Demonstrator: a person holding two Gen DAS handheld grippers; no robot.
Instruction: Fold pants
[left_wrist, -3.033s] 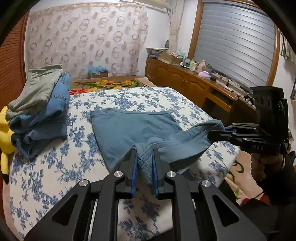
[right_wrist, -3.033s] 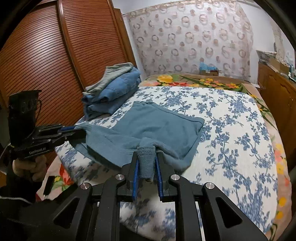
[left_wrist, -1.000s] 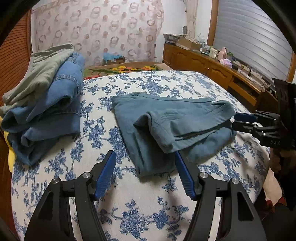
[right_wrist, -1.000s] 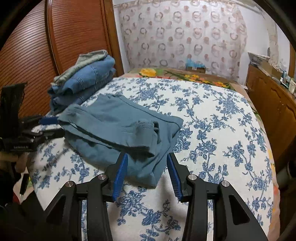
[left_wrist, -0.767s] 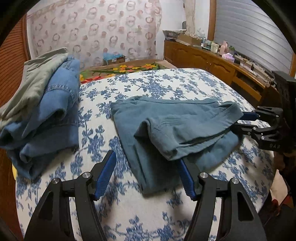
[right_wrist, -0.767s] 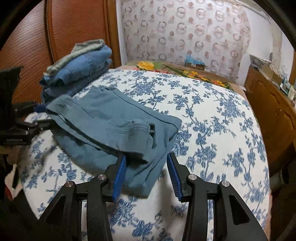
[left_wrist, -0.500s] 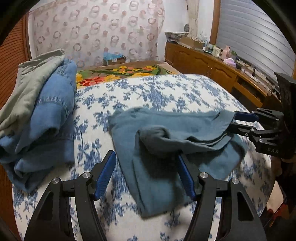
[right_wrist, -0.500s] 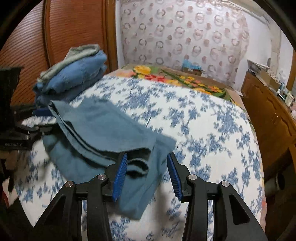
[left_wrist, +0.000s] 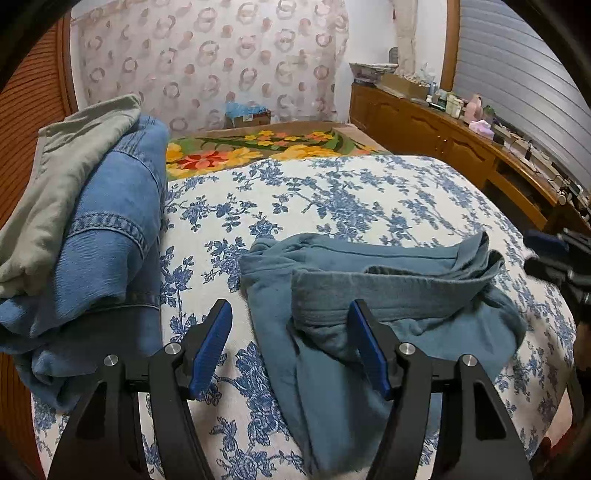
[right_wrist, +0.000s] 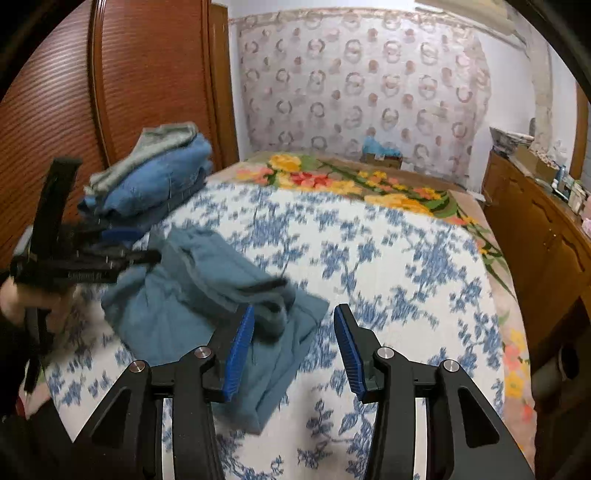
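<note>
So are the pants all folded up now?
Almost. The teal pants lie doubled over on the flowered bedspread, but the top layer is bunched. Both the left gripper and right gripper are open, holding nothing. Left to do, probably: smoothing them and adding them to the folded stack.

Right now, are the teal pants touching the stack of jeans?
Apart. The left wrist view shows a strip of floral bedspread lying bare between the teal pants and the stack of jeans.

Teal pants (folded) — left gripper agape
</note>
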